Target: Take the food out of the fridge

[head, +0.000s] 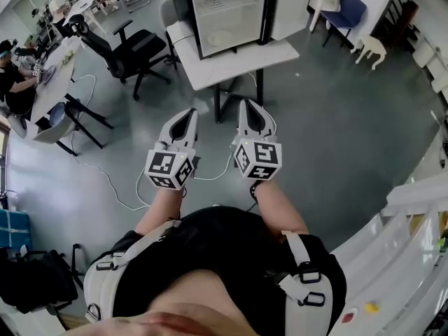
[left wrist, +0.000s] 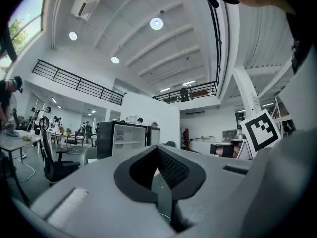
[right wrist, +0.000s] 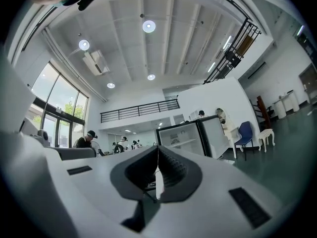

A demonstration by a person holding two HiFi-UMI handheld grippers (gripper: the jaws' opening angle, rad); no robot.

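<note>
Head view: the open fridge [head: 227, 12] sits on a white table [head: 274, 52] at top centre. The left gripper [head: 187, 114] and right gripper [head: 249, 105] hang mid-frame, well short of it. Left gripper view: jaws together, empty. Right gripper view: likewise closed, empty.

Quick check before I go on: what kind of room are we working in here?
Probably a large open-plan office or lab hall: a fridge on a white table, an office chair by long desks, and a railed mezzanine overhead.
</note>
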